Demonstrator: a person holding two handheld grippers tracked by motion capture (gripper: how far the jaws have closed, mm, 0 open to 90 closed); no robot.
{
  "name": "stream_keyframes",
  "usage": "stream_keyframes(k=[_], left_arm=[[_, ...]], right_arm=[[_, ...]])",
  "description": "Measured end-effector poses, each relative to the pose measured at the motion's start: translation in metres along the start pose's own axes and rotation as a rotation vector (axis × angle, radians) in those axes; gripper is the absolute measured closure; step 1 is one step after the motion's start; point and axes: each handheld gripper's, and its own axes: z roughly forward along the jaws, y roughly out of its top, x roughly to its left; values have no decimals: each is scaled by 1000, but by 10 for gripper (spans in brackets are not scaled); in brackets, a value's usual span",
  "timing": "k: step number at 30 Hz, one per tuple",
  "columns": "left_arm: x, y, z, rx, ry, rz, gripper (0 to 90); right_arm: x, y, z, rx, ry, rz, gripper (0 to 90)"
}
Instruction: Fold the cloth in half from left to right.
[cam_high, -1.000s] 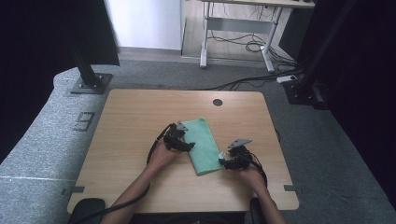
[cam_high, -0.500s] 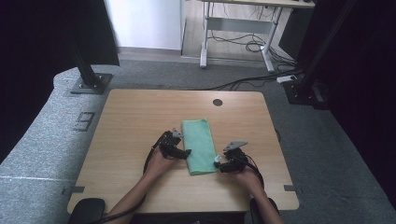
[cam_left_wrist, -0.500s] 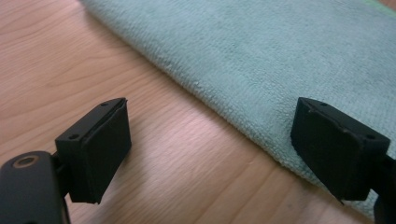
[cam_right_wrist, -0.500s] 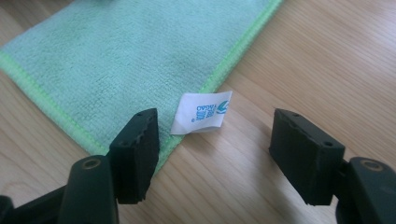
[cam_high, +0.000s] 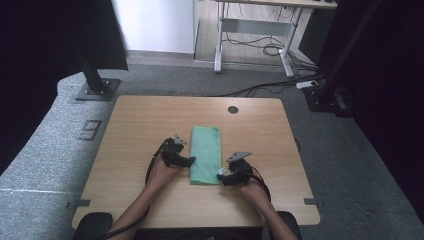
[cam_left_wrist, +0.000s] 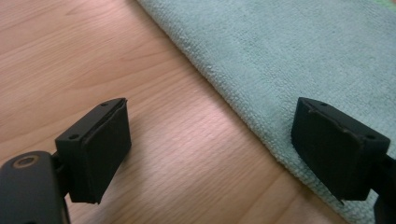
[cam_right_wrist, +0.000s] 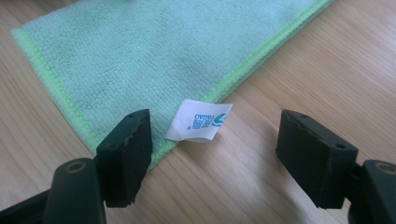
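Nearest the camera in the high view, two forearms come up from the bottom edge, each hand carrying a gripper at the near end of a folded green cloth (cam_high: 206, 154).

The left gripper (cam_high: 189, 161) sits at the cloth's left edge. In its own view the jaws stand wide with nothing between the pads: one is over bare wood, the other over the cloth's folded edge (cam_left_wrist: 261, 70), not pressing it. It holds nothing.

The right gripper (cam_high: 222, 178) is at the near right corner. Its jaws have just been opening; they now stand wide, straddling the corner and its white label (cam_right_wrist: 200, 121), with the pads clear of the fabric. That looks like a let-go rather than a reach: the cloth lies flat and squared, so the fold seems done and both hands are likely backing off.

The cloth rests lengthwise down the middle of the tabletop (cam_high: 135, 125), a long narrow strip, with its stitched hem showing bright green in the right gripper view.

The tabletop is pale wood grain with a round cable hole (cam_high: 233, 109) near its far edge. It stands on grey carpet. Black stand bases sit at the far left (cam_high: 95, 90) and far right, and beyond them a white desk frame (cam_high: 252, 32) stands over loose cables.
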Motion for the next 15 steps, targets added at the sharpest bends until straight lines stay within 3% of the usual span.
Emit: stream_keyframes(k=[15], left_arm=[[10,-5,-4,-11,9,-9,124]], right_arm=[[4,9,11,-11,11,-15,228]])
